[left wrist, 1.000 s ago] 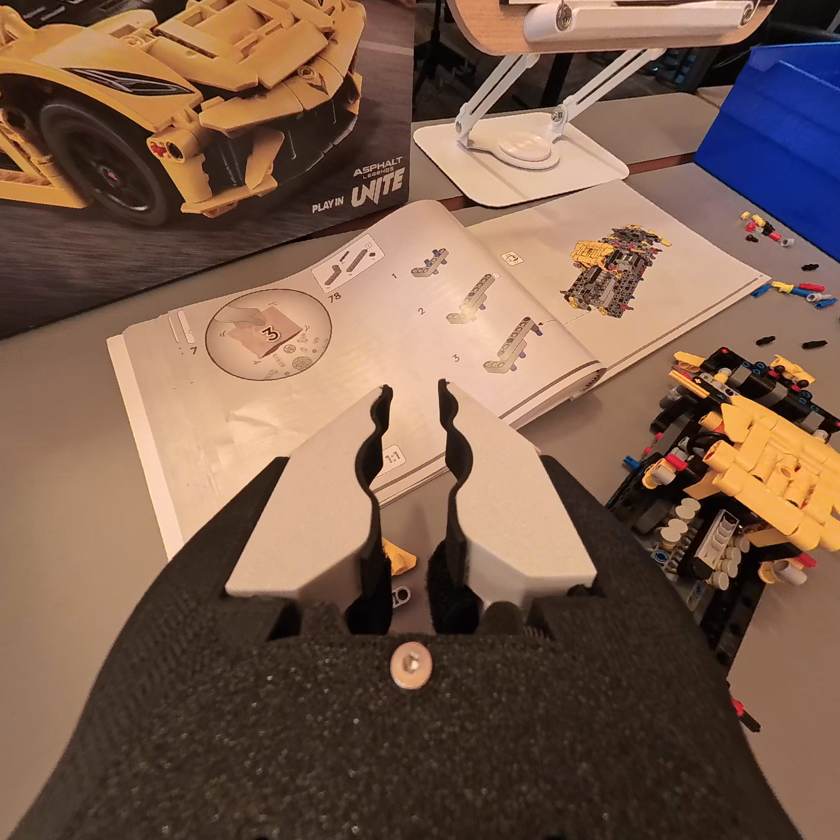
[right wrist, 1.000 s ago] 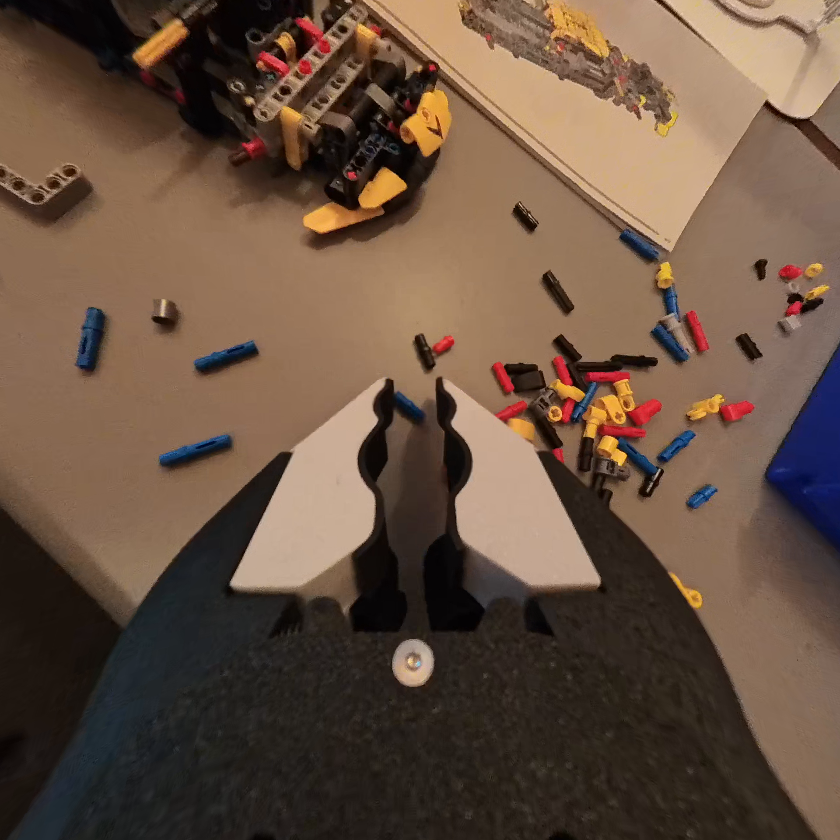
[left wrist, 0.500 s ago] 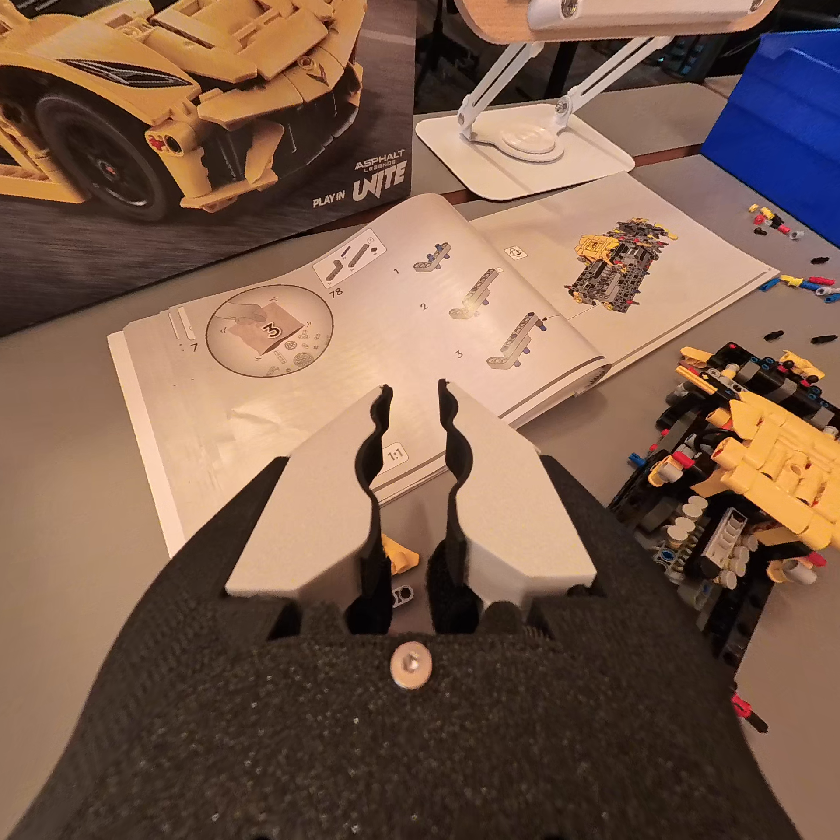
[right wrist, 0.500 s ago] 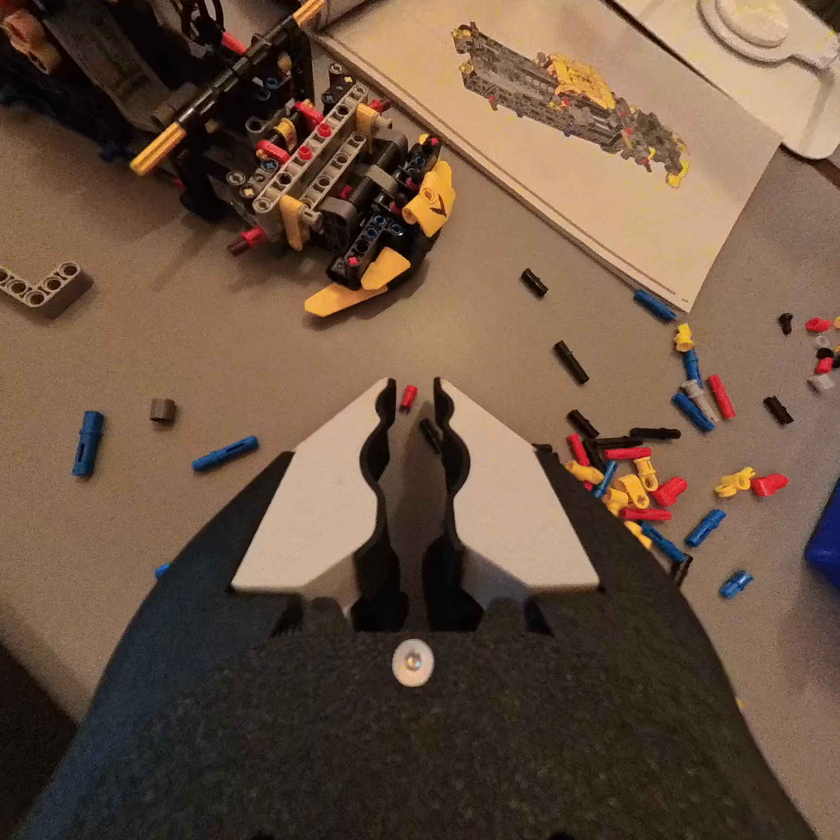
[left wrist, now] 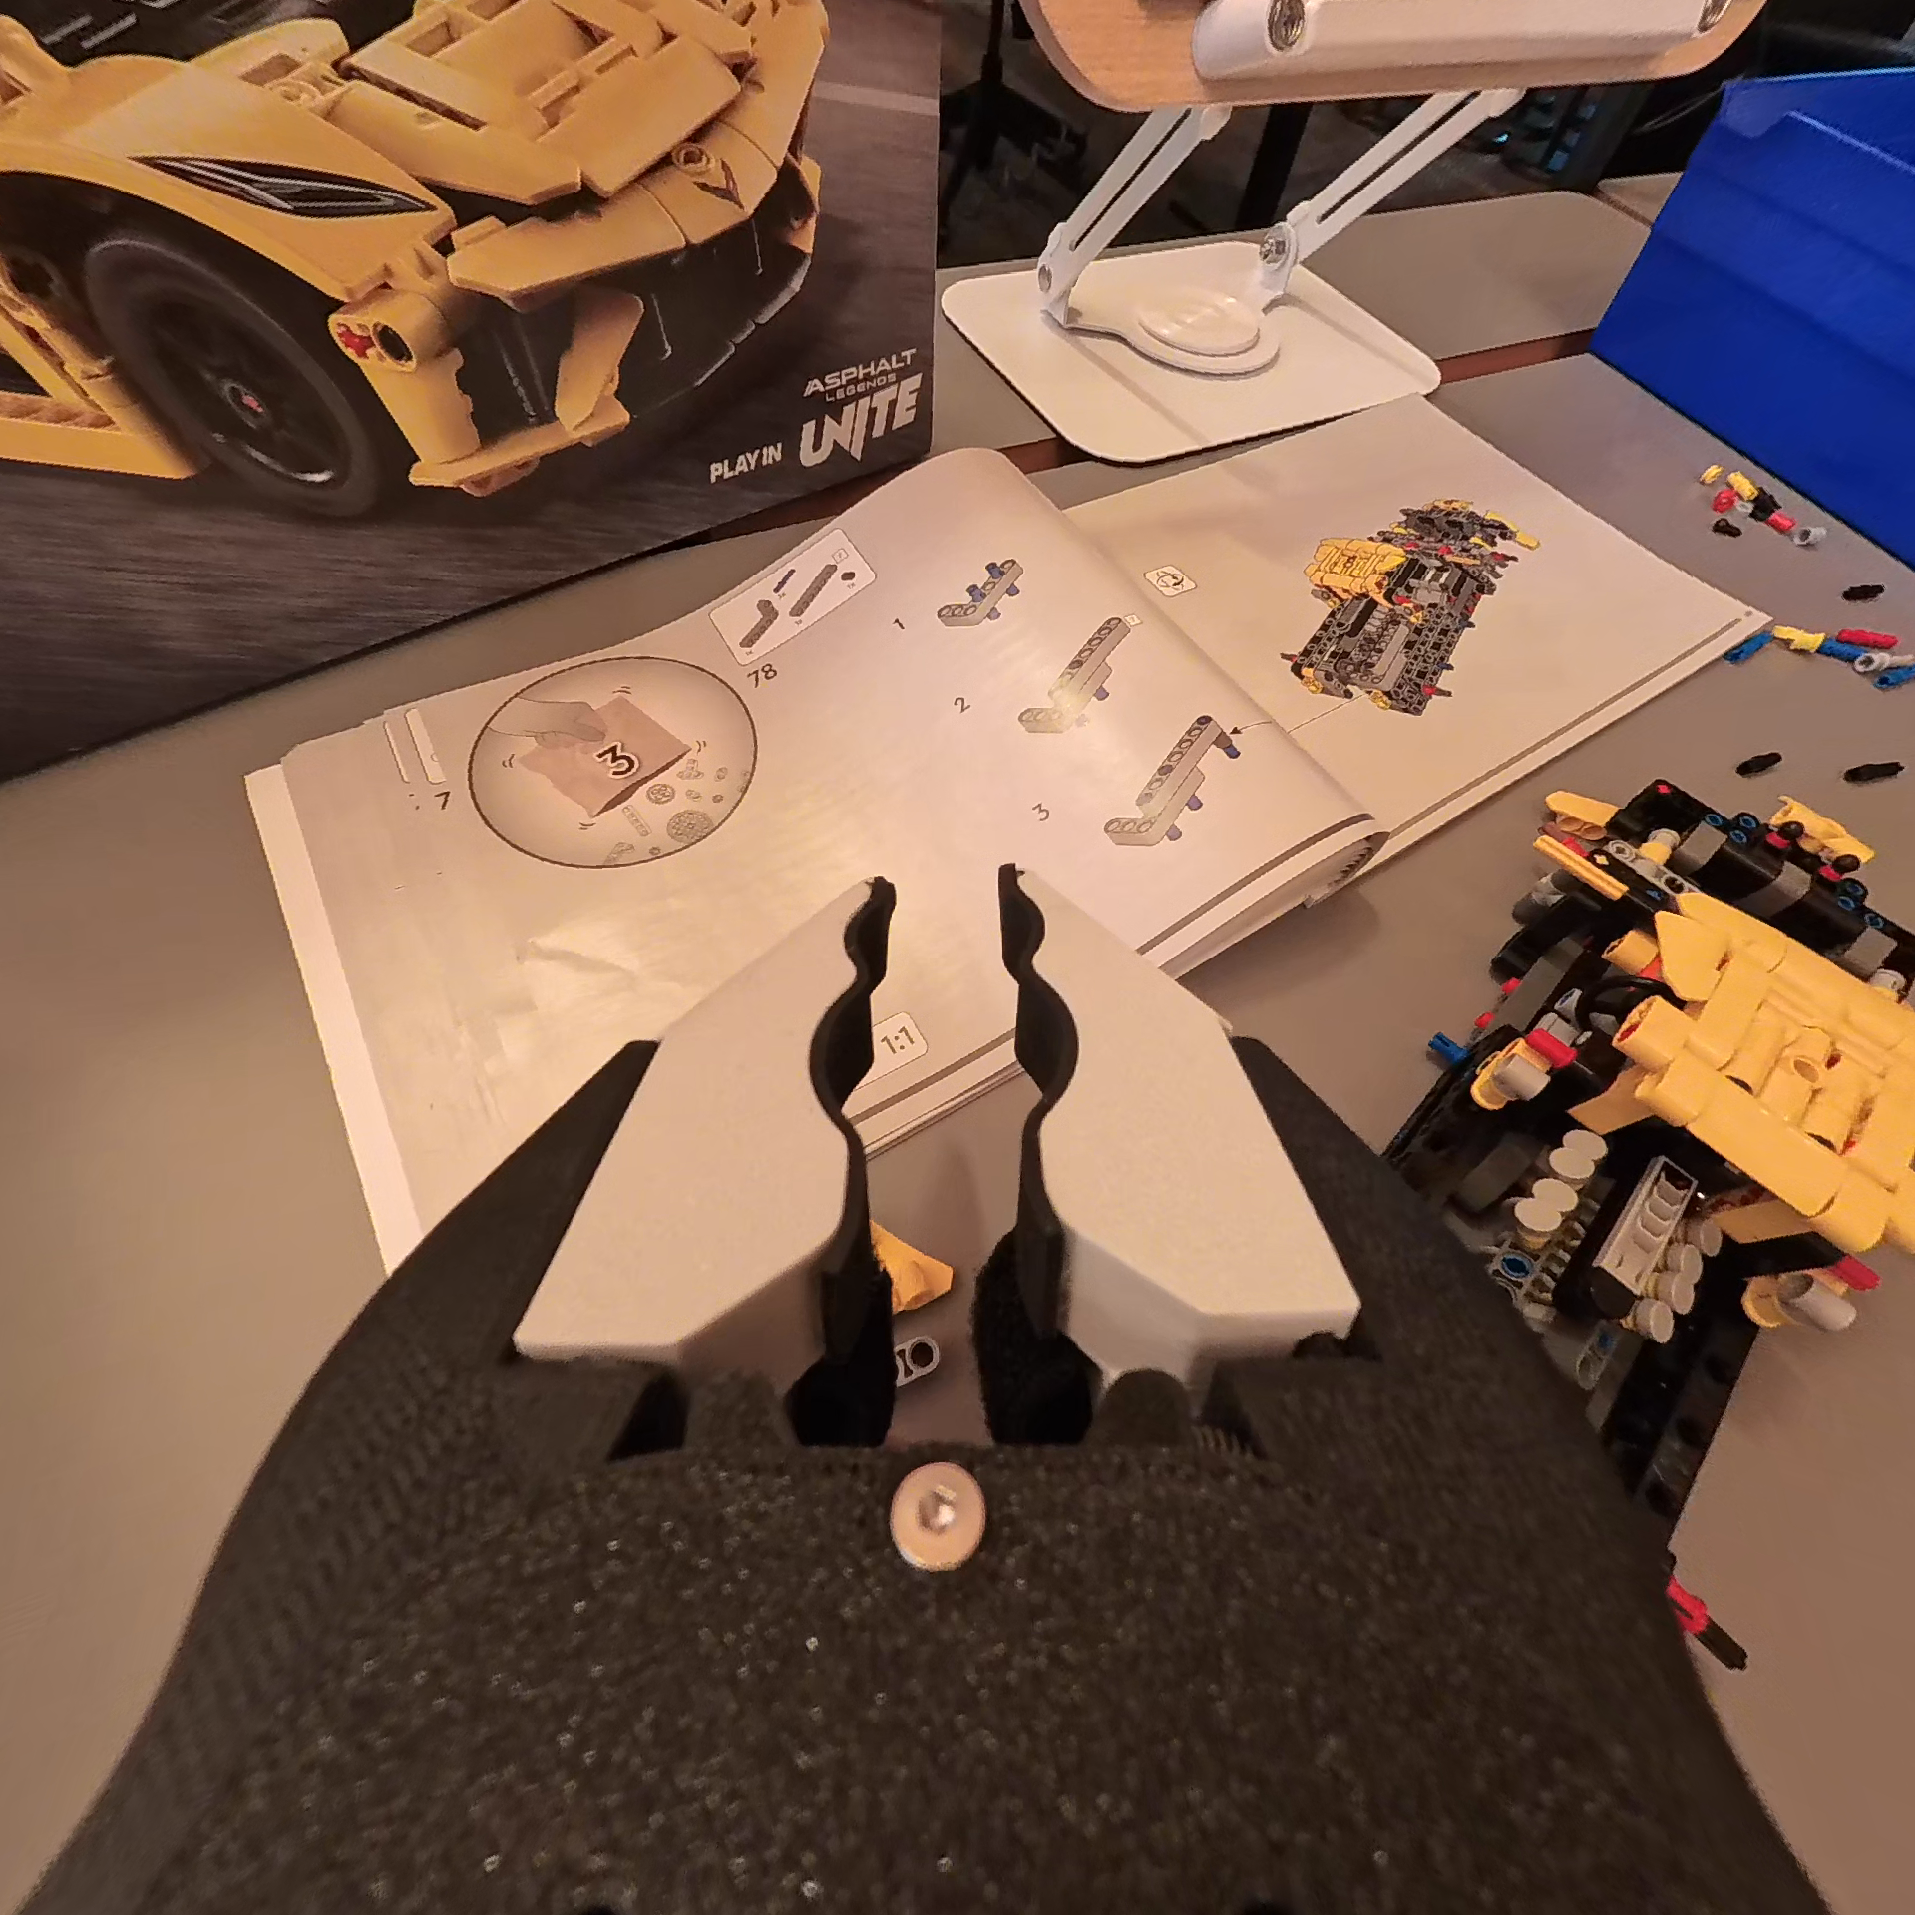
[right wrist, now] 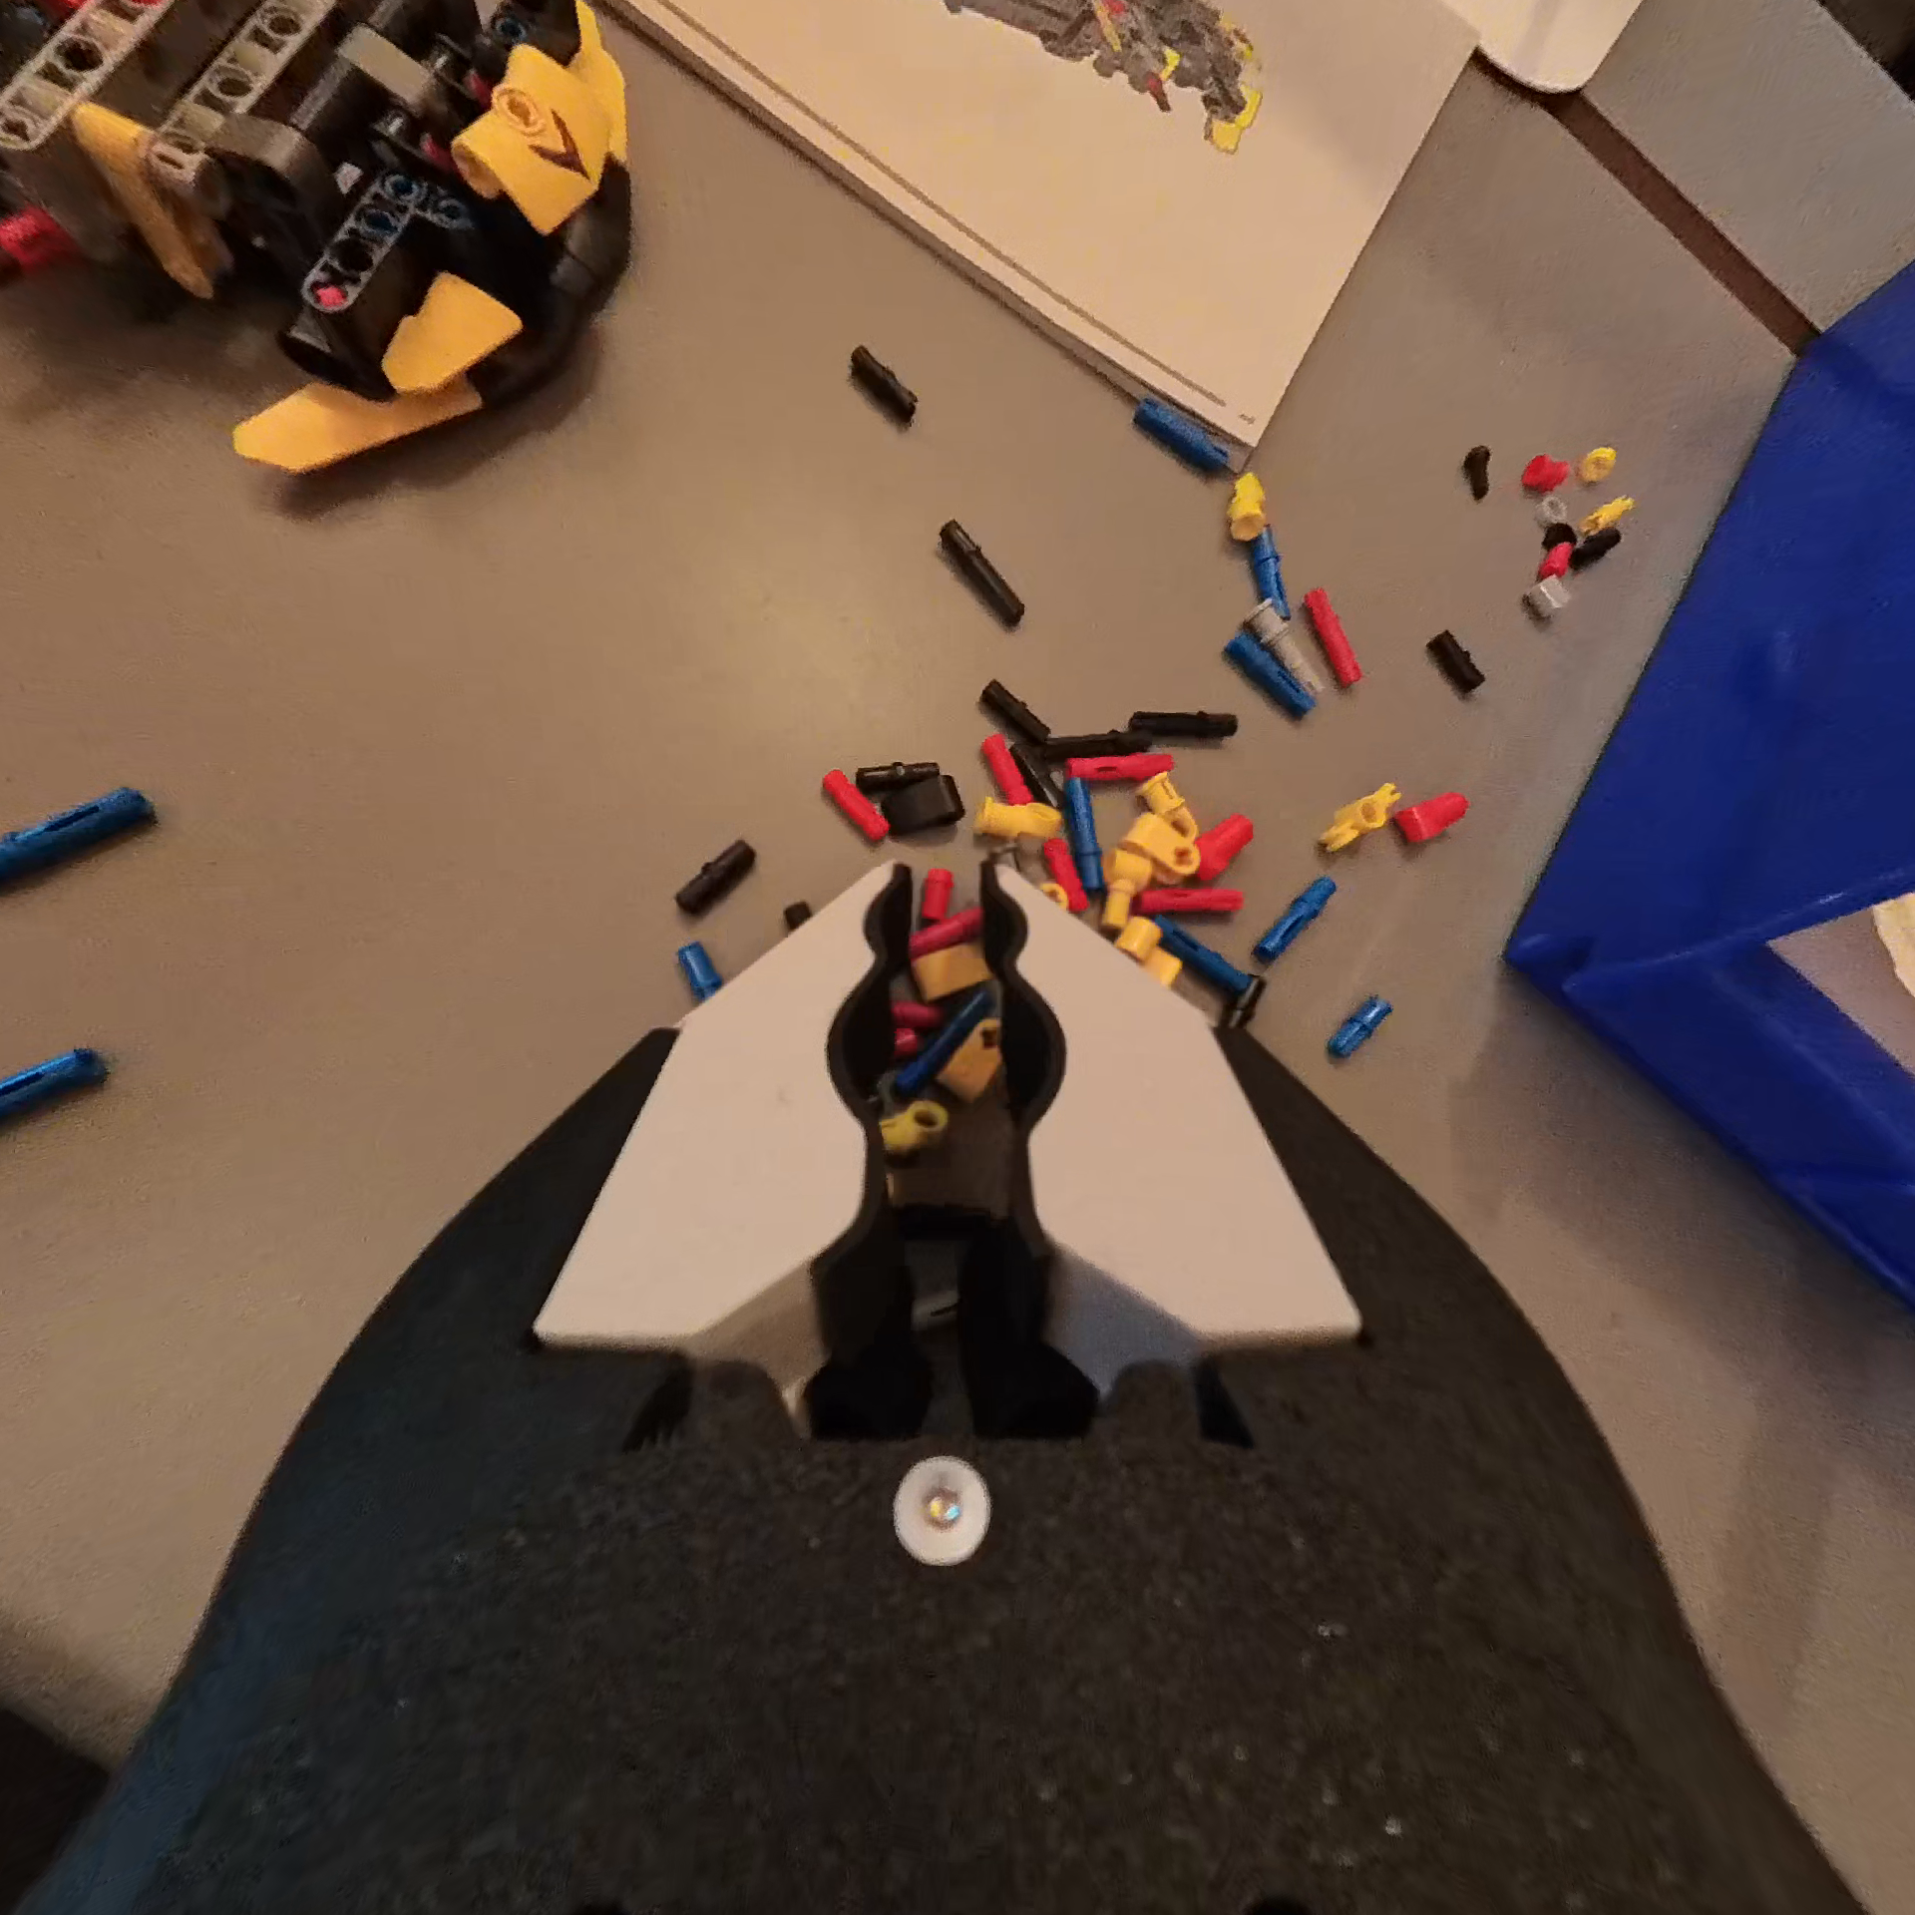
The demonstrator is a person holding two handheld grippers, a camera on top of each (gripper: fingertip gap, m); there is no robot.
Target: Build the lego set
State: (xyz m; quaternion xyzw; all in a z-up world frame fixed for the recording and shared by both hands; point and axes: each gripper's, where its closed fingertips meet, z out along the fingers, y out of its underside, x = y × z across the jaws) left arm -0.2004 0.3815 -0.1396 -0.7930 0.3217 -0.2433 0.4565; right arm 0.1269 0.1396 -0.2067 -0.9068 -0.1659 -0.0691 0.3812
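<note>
Moved: right tongs (right wrist: 941, 881) have shifted from the bare worktop (right wrist: 435, 663) onto the heap of small pins (right wrist: 1114, 829); left tongs (left wrist: 938, 881) sit about where they were.
Right tongs: parted by a narrow gap, empty, tips right over red, yellow and blue pins; nothing clamped.
Left tongs: parted, empty, above the near edge of the open booklet (left wrist: 829, 788).
Half-built car: yellow and black model (left wrist: 1699, 1047) lies on the worktop right of the booklet, well clear of both tongs.
Behind: car box (left wrist: 415, 259), white stand (left wrist: 1192, 342), blue bin (right wrist: 1762, 829) just right of the pins.
</note>
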